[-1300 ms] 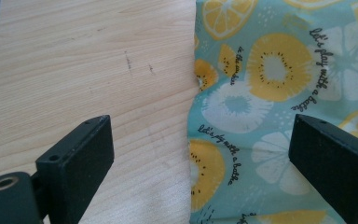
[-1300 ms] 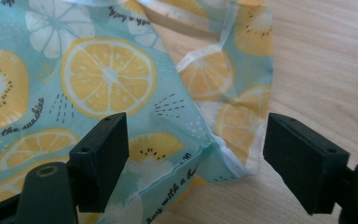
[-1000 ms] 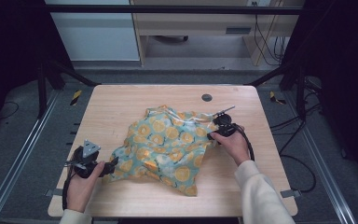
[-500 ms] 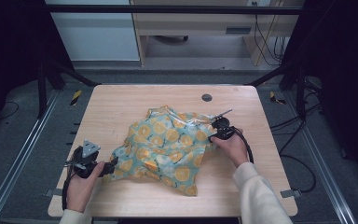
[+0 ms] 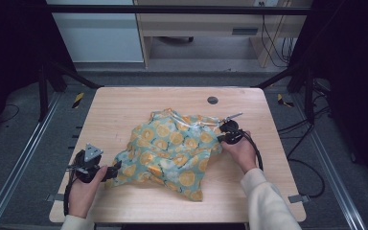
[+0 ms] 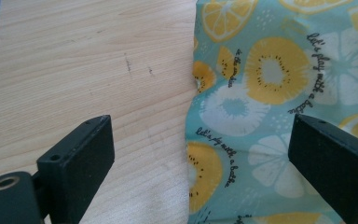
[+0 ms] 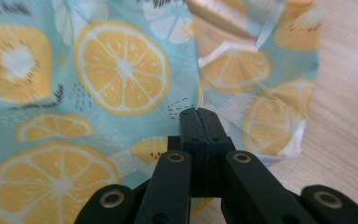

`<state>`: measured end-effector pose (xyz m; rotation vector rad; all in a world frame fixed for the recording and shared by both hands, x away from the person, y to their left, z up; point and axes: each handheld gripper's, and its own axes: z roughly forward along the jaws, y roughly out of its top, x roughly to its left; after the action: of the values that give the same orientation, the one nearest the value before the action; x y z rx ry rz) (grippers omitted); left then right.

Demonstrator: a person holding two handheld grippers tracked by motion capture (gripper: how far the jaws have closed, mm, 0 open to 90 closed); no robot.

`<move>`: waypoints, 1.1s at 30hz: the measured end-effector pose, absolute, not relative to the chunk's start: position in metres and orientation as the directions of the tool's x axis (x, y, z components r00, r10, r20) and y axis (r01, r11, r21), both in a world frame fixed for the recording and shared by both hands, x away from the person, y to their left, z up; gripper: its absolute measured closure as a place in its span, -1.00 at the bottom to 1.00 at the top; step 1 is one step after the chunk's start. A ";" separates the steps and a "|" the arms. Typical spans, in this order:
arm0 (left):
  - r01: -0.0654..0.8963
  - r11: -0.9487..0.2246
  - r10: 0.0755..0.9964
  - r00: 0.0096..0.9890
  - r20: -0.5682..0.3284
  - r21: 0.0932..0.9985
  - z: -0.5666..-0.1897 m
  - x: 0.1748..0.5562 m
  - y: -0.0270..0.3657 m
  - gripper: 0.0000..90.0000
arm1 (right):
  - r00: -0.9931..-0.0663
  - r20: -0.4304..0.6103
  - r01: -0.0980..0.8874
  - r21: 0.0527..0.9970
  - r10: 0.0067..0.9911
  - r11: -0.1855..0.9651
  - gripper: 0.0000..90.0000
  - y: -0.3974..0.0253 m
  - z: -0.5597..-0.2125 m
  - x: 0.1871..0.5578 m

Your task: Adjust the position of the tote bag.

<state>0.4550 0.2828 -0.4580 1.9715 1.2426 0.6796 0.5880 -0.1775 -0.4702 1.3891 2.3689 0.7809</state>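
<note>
A crumpled teal cloth printed with yellow lemon and kiwi slices (image 5: 172, 153) lies heaped near the middle of the pale wooden table (image 5: 124, 105), spreading from its centre toward five o'clock. A thin, see-through flap of it (image 7: 261, 93) stands up at its two o'clock corner.

The right gripper (image 5: 223, 136) sits at the cloth's three o'clock edge, and in the right gripper view its jaws are pressed flat together with the printed fabric bunched round the tips (image 7: 199, 116), so it looks to be pinching a fold of the cloth. The left gripper (image 5: 115, 168) rests at the cloth's eight o'clock edge. In the left gripper view its jaws stand wide apart, one over bare wood and one over the fabric, straddling the cloth's straight hem (image 6: 189, 154) without gripping it.

The step in hand seems to be securing two holds for spreading or folding: one side is caught, the other not yet. The next move likely calls for the left gripper to slide forward onto the hem and close, then for both to draw apart.

There is plenty of bare wood toward ten and twelve o'clock, apart from a small dark round insert (image 5: 212, 100) at one o'clock. The table's near edge at six o'clock lies close to the cloth's lowest corner, so pulling that way leaves little room.
</note>
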 end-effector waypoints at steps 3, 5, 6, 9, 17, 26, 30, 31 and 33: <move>0.543 -0.299 0.909 0.411 0.061 0.785 -0.456 0.457 0.281 -0.80 | -0.500 0.071 0.695 0.627 0.863 0.351 1.00 -0.181 -0.460 0.586; 0.542 -0.304 0.905 0.422 0.059 0.783 -0.454 0.460 0.278 -0.79 | -0.517 0.088 0.674 0.656 0.852 0.341 1.00 -0.182 -0.450 0.583; 0.537 -0.307 0.902 0.428 0.059 0.786 -0.451 0.463 0.276 -0.78 | -0.525 0.093 0.662 0.670 0.846 0.337 1.00 -0.183 -0.445 0.581; 0.529 -0.312 0.897 0.438 0.060 0.789 -0.442 0.474 0.271 -0.77 | -0.557 0.114 0.622 0.713 0.823 0.323 1.00 -0.184 -0.431 0.576; 0.532 -0.315 0.867 0.498 0.011 0.786 -0.422 0.523 0.251 -0.77 | -0.631 0.130 0.556 0.763 0.765 0.329 1.00 -0.169 -0.403 0.558; 0.559 -0.435 0.826 0.560 0.065 0.706 -0.425 0.583 0.220 -0.77 | -0.664 0.113 0.531 0.767 0.739 0.360 1.00 -0.157 -0.400 0.558; 0.573 -0.437 0.815 0.579 0.035 0.693 -0.436 0.597 0.215 -0.77 | -0.662 0.121 0.536 0.766 0.740 0.354 1.00 -0.157 -0.399 0.561; 0.576 -0.433 0.814 0.580 0.027 0.693 -0.438 0.599 0.215 -0.77 | -0.666 0.122 0.534 0.767 0.736 0.356 1.00 -0.157 -0.399 0.561; 0.579 -0.435 0.808 0.588 0.016 0.690 -0.443 0.602 0.212 -0.79 | -0.667 0.119 0.534 0.765 0.736 0.360 1.00 -0.156 -0.399 0.562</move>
<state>0.6018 0.2125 -0.4435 2.1701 1.0960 0.4583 0.5621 -0.1559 -0.3993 1.1353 2.3793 1.1970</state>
